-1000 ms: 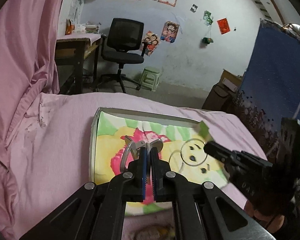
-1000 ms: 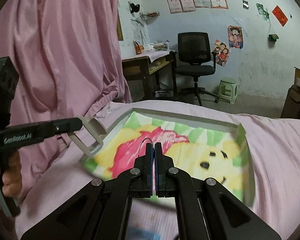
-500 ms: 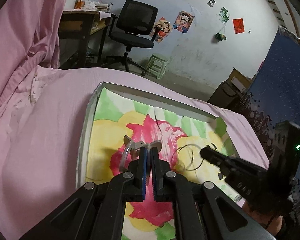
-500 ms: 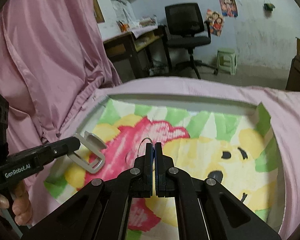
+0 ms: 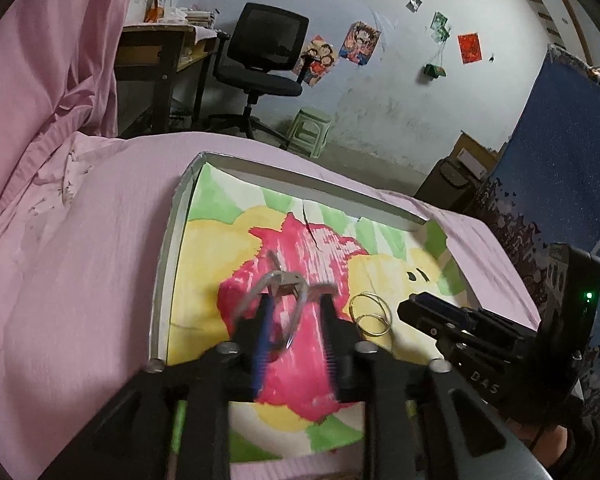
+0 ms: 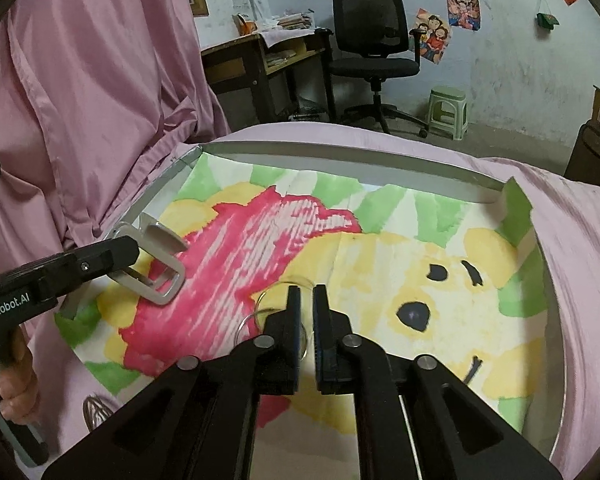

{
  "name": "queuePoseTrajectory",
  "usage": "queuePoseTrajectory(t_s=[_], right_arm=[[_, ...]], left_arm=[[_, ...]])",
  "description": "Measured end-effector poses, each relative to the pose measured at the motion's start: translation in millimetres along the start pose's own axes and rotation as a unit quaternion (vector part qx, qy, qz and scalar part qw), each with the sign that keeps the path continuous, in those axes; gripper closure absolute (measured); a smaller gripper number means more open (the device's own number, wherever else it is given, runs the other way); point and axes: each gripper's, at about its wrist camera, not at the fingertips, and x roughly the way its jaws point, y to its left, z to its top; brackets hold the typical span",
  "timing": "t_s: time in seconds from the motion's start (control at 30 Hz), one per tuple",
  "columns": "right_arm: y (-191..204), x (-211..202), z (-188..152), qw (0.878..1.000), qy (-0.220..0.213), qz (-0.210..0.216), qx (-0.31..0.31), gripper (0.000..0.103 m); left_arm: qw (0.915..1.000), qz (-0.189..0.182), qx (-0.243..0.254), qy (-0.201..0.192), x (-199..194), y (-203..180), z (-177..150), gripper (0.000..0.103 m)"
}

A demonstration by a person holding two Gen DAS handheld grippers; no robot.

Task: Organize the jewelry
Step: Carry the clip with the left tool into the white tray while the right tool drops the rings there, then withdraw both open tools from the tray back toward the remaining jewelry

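Only my left wrist view shows two gold hoops (image 5: 370,314) lying on the tray (image 5: 172,240), just right of my left gripper (image 5: 296,300); its jaws have just been opening, a silver clip (image 5: 284,282) loose between them. Meanwhile my right gripper (image 6: 303,294) has been opening too, gripping nothing, and that view reads "GenRobot.AI" on the other tool.

It was a lived-in bedroom: a bed (image 6: 572,248) with pink sheets, cartoon posters (image 6: 462,0) on a worn wall, a cluttered table (image 6: 260,46), office chair (image 6: 370,40) upper centre.
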Motion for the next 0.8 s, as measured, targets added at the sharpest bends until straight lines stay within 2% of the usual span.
queuePoseTrajectory(t_s=[0.03,0.1,0.13,0.2,0.23,0.3,0.37,0.43,0.5,0.57,0.8], right_arm=[[-1,-4,-2,1.000,-0.004,0.001,0.003,0.079],[-3,-13,-5,1.000,-0.018,0.005,0.011,0.072],[-4,-17,-7,1.000,-0.023,0.005,0.012,0.072],[-4,-29,-11,0.999,-0.039,0.007,0.014,0.072],[-4,-34,-13,0.999,-0.047,0.008,0.016,0.069],[-3,-46,-18,0.998,-0.065,0.009,0.018,0.059],[-2,-60,-25,0.996,-0.086,0.007,0.018,0.053],[-2,-72,-32,0.994,-0.105,0.005,0.022,0.049],[-2,-82,-38,0.992,-0.121,0.004,0.025,0.040],[-1,-96,-47,0.989,-0.143,-0.001,0.023,0.033],[7,-132,-73,0.982,-0.191,-0.009,0.012,0.014]], left_arm=[[1.0000,0.000,-0.002,-0.006,-4,0,-3,0.071],[0.9999,0.000,-0.002,-0.015,-11,0,-8,0.064],[0.9997,0.002,0.000,-0.023,-16,-1,-11,0.062],[0.9993,0.005,0.004,-0.038,-24,-2,-16,0.049],[0.9988,0.007,0.005,-0.047,-30,-2,-19,0.047],[0.9980,0.011,0.007,-0.063,-40,-4,-25,0.041],[0.9973,0.017,0.011,-0.071,-49,-7,-30,0.038],[0.9959,0.026,0.019,-0.085,-59,-11,-38,0.031],[0.9930,0.037,0.030,-0.108,-72,-15,-46,0.021],[0.9903,0.047,0.040,-0.124,-83,-20,-55,0.015],[0.9857,0.063,0.059,-0.145,-112,-27,-82,0.009]])
